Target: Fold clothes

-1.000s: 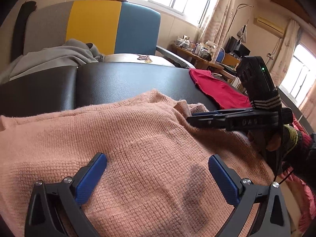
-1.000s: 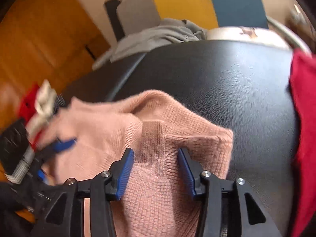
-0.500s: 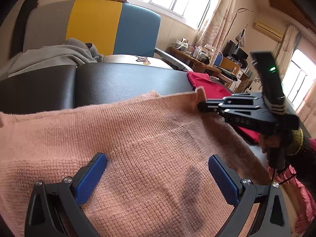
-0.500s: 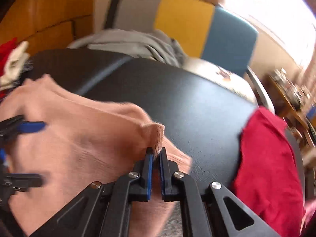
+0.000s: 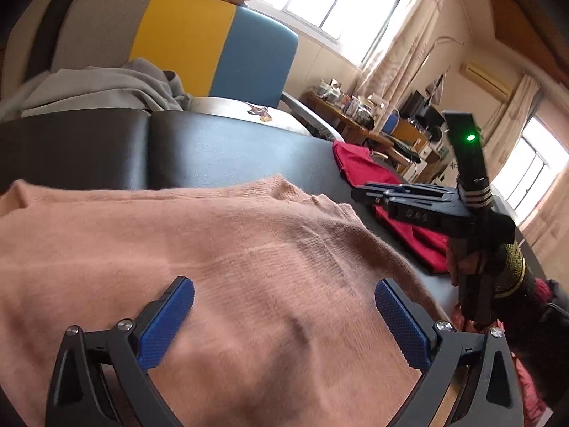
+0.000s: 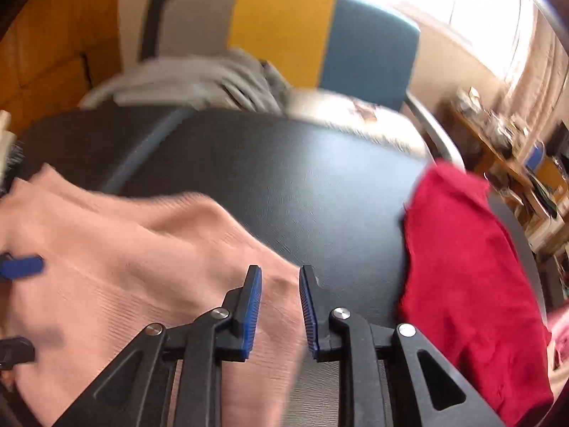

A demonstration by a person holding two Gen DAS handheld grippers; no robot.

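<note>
Pink ribbed knit sweater (image 5: pixel 220 256), smooth black padded table (image 5: pixel 227 149), crumpled red garment (image 6: pixel 469 256)

The left gripper (image 5: pixel 284 320) hovered with jaws wide over a pink knitted sweater (image 5: pixel 220 267) spread on the black padded table (image 5: pixel 220 149). To the right, the right gripper (image 5: pixel 370 194) hung near a red cloth (image 5: pixel 359 165).

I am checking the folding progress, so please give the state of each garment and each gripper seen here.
Pink sweater: spread on the black table, held by neither gripper.
Red garment: lying at the table's right edge, untouched.
Grey garment: crumpled on the chair behind.
Left gripper: jaws wide open above the sweater.
Right gripper: jaws opening, pads clear of the sweater's edge.
</note>
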